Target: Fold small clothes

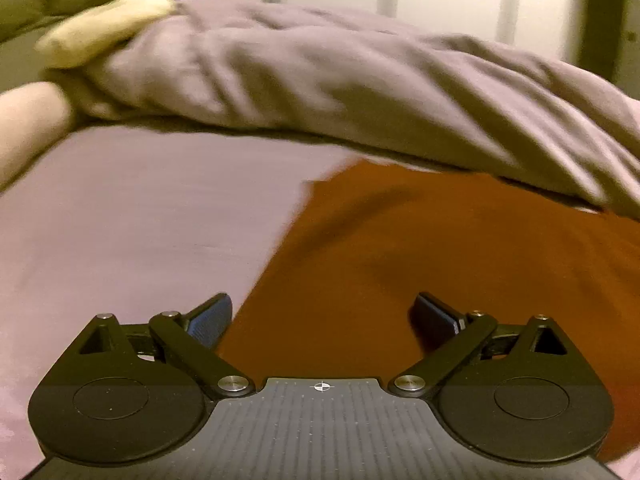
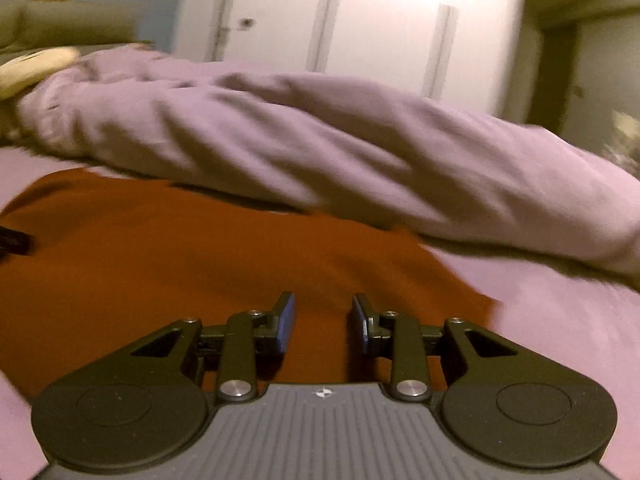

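Note:
A rust-orange garment lies flat on the lilac bed sheet; it also shows in the right wrist view. My left gripper is wide open and empty, low over the garment's near left edge. My right gripper is open, its fingers a smaller way apart, and empty, low over the garment's near right part. The tip of the left gripper shows at the left edge of the right wrist view, on the garment.
A bunched lilac duvet lies across the bed just behind the garment, also in the right wrist view. A cream pillow lies at the far left. White wardrobe doors stand behind the bed.

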Demonstrator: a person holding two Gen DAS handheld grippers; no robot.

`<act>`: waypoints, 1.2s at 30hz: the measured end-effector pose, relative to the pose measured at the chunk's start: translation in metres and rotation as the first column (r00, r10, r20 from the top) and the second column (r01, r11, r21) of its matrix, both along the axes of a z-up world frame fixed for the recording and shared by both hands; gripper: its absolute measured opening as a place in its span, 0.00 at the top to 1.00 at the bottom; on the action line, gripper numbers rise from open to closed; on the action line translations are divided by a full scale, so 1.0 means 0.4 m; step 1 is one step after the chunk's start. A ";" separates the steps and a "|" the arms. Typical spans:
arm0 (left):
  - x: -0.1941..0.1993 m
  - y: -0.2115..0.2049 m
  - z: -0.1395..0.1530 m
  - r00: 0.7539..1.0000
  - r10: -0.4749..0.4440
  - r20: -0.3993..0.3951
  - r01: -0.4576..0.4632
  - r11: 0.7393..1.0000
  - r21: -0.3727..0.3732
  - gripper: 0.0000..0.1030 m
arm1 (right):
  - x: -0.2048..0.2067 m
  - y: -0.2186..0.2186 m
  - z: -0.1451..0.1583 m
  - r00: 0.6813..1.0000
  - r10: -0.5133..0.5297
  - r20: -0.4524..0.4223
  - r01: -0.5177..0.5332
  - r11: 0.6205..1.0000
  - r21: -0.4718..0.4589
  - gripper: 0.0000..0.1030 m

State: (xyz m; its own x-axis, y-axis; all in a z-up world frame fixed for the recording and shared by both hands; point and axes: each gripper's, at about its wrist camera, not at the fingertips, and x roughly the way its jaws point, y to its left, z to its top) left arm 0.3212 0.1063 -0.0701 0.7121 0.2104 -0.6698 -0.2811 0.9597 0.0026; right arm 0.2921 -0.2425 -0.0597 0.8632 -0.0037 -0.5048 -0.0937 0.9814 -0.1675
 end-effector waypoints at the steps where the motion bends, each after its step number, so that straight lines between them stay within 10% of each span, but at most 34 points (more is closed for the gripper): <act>1: -0.006 0.028 0.007 1.000 0.016 -0.002 -0.016 1.000 -0.006 0.02 | -0.003 -0.033 0.002 0.999 -0.037 -0.009 0.037 0.999 0.018 0.56; 8: -0.083 0.141 0.045 0.999 0.013 -0.051 -0.020 0.988 -0.155 0.04 | -0.068 -0.073 0.055 0.983 -0.183 0.023 0.183 0.983 -0.012 0.53; 13: -0.100 0.139 0.032 0.987 -0.136 -0.091 0.095 0.930 -0.356 0.14 | -0.157 -0.043 0.072 0.990 -0.139 -0.002 0.138 0.984 0.116 0.53; 18: -0.076 0.121 0.021 0.981 -0.166 -0.097 0.108 0.895 -0.433 0.49 | -0.199 0.031 0.039 0.996 -0.053 -0.065 0.058 0.995 0.084 0.59; 26: -0.023 0.143 -0.002 0.981 -0.162 -0.110 0.083 0.853 -0.514 0.41 | -0.209 0.062 0.041 0.995 -0.037 -0.097 0.051 0.989 0.140 0.66; 32: 0.001 0.155 0.004 0.980 -0.147 -0.132 0.054 0.841 -0.539 0.73 | -0.244 0.069 0.048 0.994 -0.033 -0.104 0.049 0.987 0.150 0.66; 36: -0.001 0.143 0.056 0.983 -0.143 -0.112 0.066 0.857 -0.511 0.78 | -0.259 0.072 0.055 0.996 -0.032 -0.089 0.044 0.990 0.133 0.66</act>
